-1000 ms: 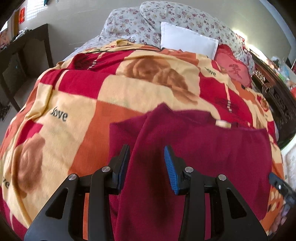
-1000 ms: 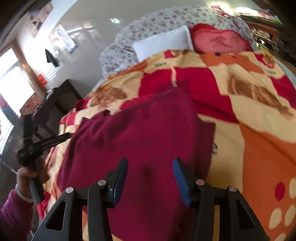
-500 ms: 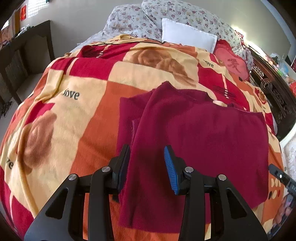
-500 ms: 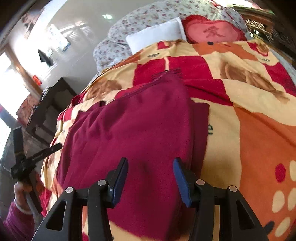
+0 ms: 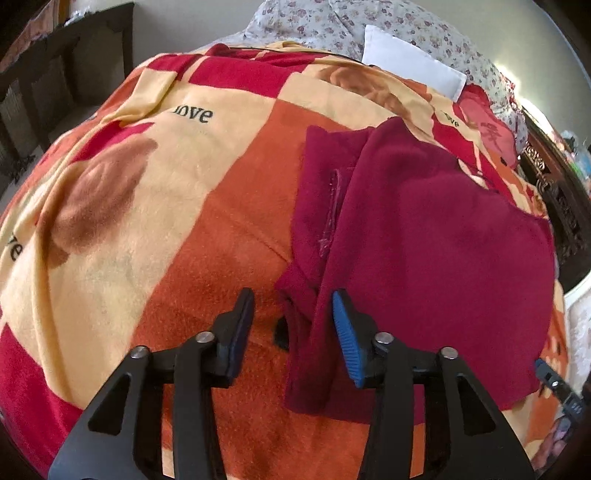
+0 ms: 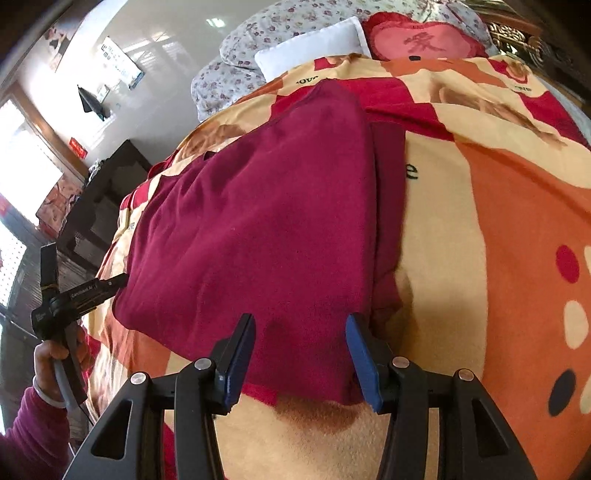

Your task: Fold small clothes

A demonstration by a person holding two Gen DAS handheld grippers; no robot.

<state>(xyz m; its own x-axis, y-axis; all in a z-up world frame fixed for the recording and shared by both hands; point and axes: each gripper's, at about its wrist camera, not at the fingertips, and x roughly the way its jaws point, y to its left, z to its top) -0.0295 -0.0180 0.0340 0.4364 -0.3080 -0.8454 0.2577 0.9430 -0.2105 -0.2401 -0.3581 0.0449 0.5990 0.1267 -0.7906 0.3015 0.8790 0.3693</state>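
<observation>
The dark red garment (image 5: 436, 236) lies flat on the blanket (image 5: 207, 206) that covers the bed, with one side folded over so that a seamed panel shows along its left edge. In the right wrist view the same garment (image 6: 266, 221) fills the middle of the blanket (image 6: 517, 236).

The left gripper (image 5: 291, 332) hovers over the garment's near left corner, fingers spread wide and holding nothing; a fold of cloth lies between them. The right gripper (image 6: 299, 354) sits over the garment's near edge — fingers likewise wide apart and empty.

Beyond the garment, at the head of the bed: a white pillow (image 5: 413, 74), floral pillows (image 5: 332, 26) and a red heart-shaped cushion (image 6: 424, 38) bearing a Chinese character. A dark wooden desk (image 6: 99, 210) stands beside the bed, against a pale wall. A carved dark wooden frame (image 5: 557, 199) runs along the other side.

The blanket is printed in red, orange and cream blocks — the word "love" (image 5: 192, 113) reads clearly. The left gripper's body carries small white lettering, too fine to read.
</observation>
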